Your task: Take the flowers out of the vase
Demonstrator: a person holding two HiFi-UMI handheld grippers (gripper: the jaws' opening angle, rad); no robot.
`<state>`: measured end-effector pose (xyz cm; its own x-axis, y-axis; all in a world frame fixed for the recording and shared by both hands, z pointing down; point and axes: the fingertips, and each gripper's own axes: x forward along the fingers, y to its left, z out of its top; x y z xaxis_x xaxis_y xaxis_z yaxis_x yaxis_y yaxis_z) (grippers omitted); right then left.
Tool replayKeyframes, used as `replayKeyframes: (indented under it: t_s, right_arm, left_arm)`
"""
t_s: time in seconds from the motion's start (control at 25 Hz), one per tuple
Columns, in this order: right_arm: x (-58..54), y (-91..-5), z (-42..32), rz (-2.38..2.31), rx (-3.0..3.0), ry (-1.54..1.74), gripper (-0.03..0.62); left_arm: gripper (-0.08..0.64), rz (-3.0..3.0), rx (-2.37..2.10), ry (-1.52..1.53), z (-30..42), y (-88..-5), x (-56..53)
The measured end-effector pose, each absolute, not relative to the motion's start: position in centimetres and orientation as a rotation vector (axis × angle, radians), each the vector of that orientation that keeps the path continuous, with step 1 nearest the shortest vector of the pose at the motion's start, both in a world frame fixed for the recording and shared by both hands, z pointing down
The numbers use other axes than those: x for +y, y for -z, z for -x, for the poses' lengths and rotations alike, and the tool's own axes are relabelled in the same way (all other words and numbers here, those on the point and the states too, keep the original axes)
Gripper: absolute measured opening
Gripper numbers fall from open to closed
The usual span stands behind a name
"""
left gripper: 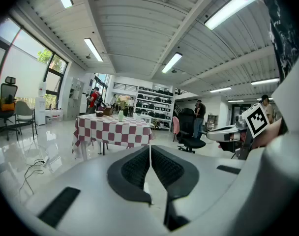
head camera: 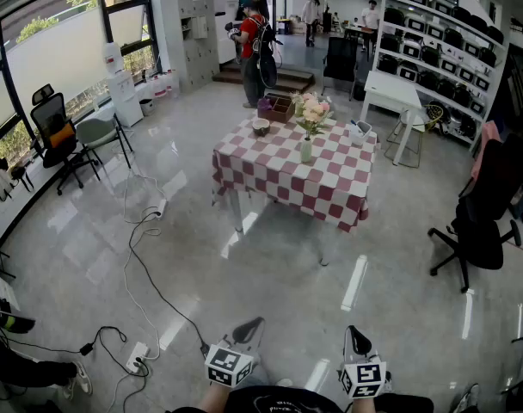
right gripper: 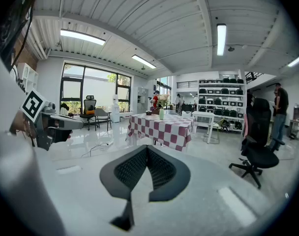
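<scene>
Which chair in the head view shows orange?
The high-backed chair at the far left, with an orange cushion; the grey chair beside it and the black chair at the right have none.

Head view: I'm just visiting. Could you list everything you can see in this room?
table: one, red-and-white checked cloth, middle of room
vase: one, pale, on the table
flowers: one bunch, pink and white, in the vase
bowl: one, pale rim, table's far left corner
office chairs: two, black, one left by the window, one right
shelves: one unit, white with black items, far right
cables: several, on the floor, left
person: one, red top, beyond the table
left tongs: one, shut, empty, bottom edge
right tongs: one, shut, empty, bottom edge
</scene>
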<state>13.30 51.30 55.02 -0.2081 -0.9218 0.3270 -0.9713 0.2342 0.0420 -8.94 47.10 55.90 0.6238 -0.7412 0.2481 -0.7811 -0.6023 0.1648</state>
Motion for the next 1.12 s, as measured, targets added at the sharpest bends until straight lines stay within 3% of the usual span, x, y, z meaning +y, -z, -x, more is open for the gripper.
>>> replayKeyframes:
  t_s: [1.12]
  right_arm:
    - [52.9, -55.7, -15.8, -1.839, -2.212, -0.229, 0.008]
  left_arm:
    - [0.020, -2.621, -1.252, -0.216, 6.8, -56.3, 48.0]
